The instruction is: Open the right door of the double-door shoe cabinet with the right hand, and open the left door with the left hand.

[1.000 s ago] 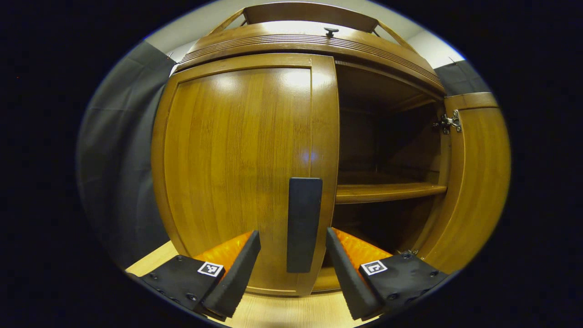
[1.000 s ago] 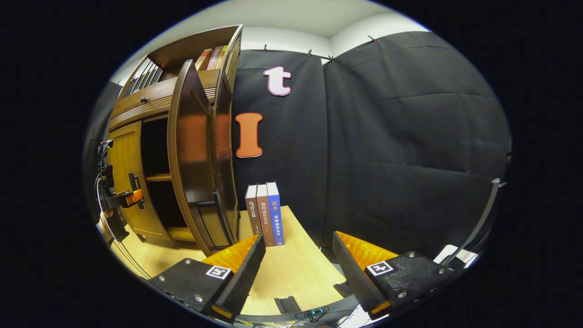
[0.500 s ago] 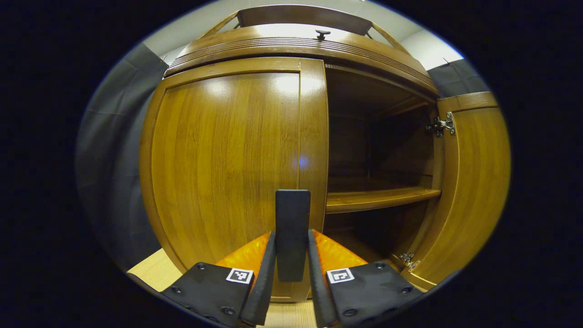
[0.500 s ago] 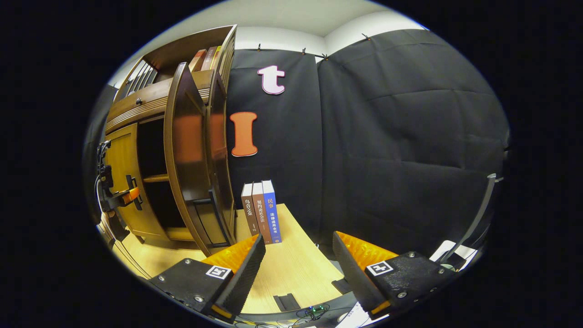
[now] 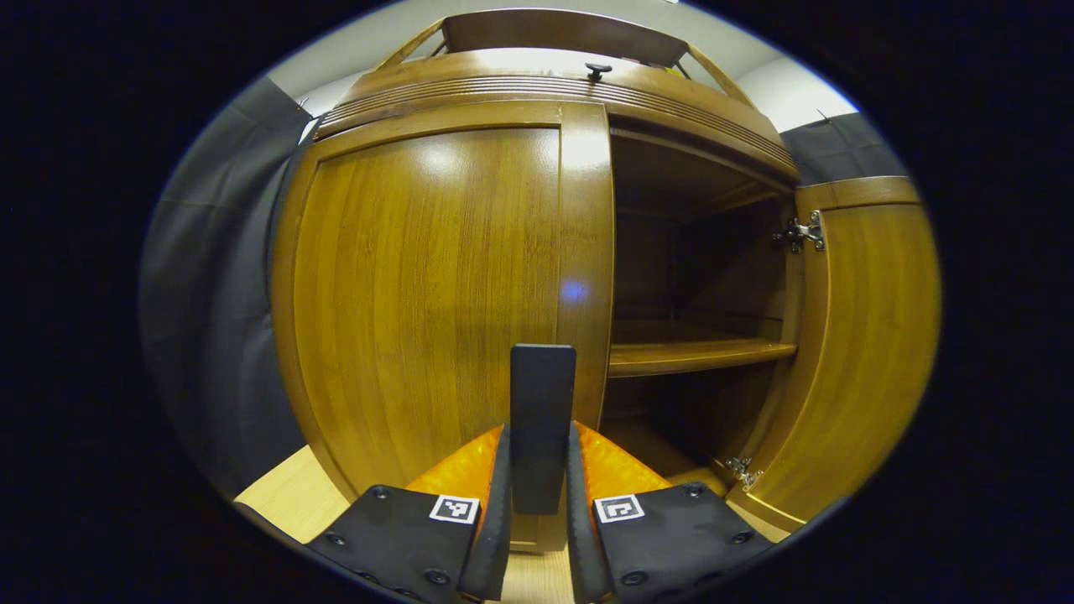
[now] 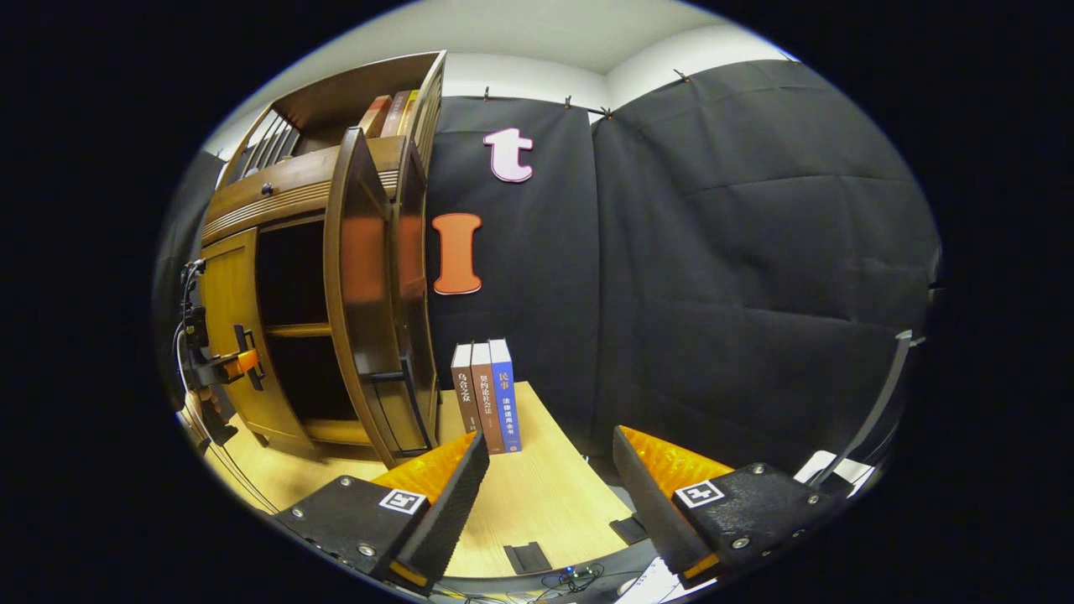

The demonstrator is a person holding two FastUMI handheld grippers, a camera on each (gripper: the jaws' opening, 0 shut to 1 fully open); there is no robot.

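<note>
Right door [image 5: 864, 335] stands open; left tool [image 5: 539, 503] clamps the shut left door's [image 5: 436, 285] handle [image 5: 542, 419]; right tool [image 6: 550, 478] hangs wide, empty.

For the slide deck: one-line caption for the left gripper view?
Left gripper shut on the left door's handle; right door already open, shelf exposed.

left gripper [image 5: 537, 470] clamping left door handle [image 5: 542, 419], right door [image 5: 864, 335] open

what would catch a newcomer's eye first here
The big wooden shoe cabinet, standing half open: its right door is swung wide, baring a shelf, and its left door is still closed. At that door's handle, the left gripper is clamped.
</note>
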